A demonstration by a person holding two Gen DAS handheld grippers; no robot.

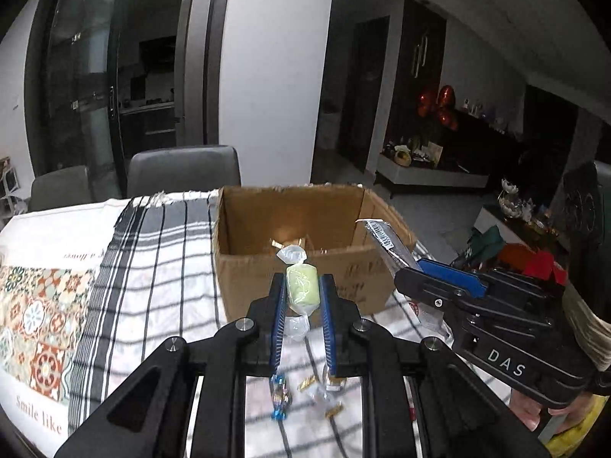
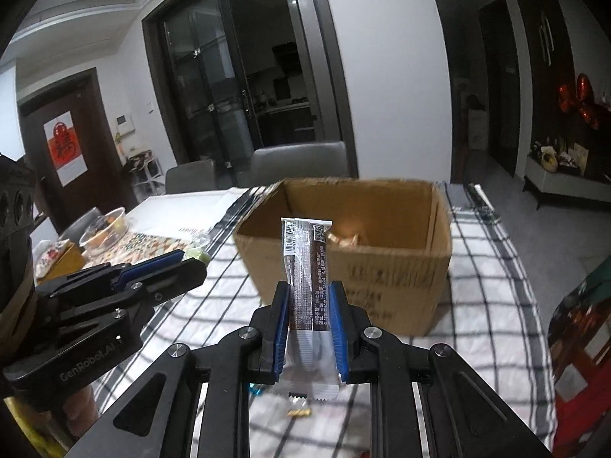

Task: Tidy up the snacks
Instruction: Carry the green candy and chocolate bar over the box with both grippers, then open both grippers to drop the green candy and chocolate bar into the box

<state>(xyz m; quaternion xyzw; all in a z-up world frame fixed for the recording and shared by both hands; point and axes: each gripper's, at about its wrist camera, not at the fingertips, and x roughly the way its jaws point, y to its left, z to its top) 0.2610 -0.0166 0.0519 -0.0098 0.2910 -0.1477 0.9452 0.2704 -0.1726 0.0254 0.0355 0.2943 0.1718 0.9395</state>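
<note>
My left gripper point(image 1: 303, 286) is shut on a pale green candy point(image 1: 301, 291) in a clear twisted wrapper, held up in front of the open cardboard box point(image 1: 244, 267). My right gripper point(image 2: 308, 297) is shut on a dark brown snack bar point(image 2: 308, 267) with a clear top end, upright before the same box point(image 2: 382, 271). Gold-wrapped candies point(image 2: 345, 238) lie inside the box. Each gripper shows in the other's view: the right one point(image 1: 450, 274) at the right, the left one point(image 2: 172, 263) at the left. Several loose candies point(image 1: 305, 393) lie on the striped cloth point(image 1: 152, 267) below.
Grey chairs point(image 1: 183, 170) stand behind the table. A clear bowl point(image 2: 107, 229) with food sits at the far left on a patterned mat point(image 1: 34, 324). Red items point(image 2: 584, 362) lie off the table's right edge. A person's hand point(image 1: 530, 412) holds the right gripper.
</note>
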